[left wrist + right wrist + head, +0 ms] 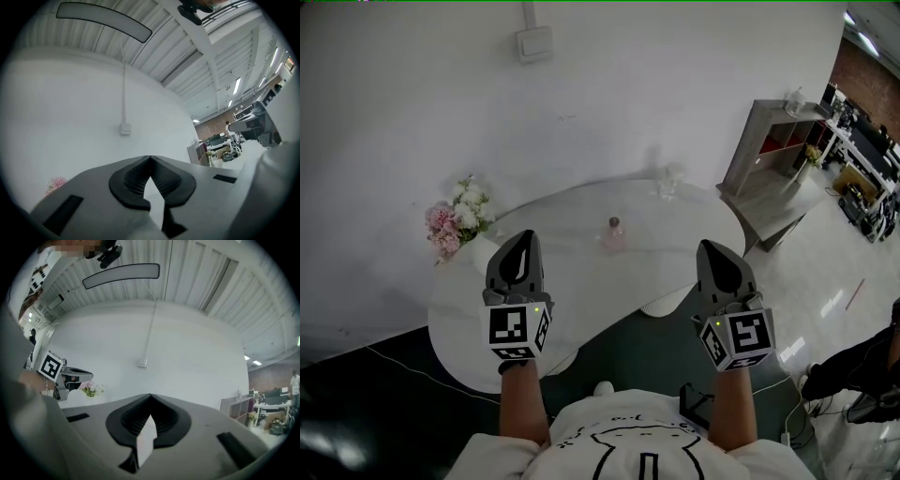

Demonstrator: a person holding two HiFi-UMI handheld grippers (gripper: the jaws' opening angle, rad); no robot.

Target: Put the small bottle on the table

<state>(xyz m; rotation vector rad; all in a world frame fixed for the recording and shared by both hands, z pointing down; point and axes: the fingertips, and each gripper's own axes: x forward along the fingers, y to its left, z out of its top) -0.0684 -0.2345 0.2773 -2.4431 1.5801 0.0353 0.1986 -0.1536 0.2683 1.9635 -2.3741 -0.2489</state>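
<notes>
Left tongs (522,242) and right tongs (713,251) pressed together, empty. Risk: forward sweep could topple small bottle (614,232) on table (577,286).

A plain white wall (628,103) with a switch box (533,43) stands behind the rounded white table (581,281); a grey shelf unit (766,159) stands to its right on pale glossy floor (811,281), under a ribbed ceiling (187,51)
</notes>
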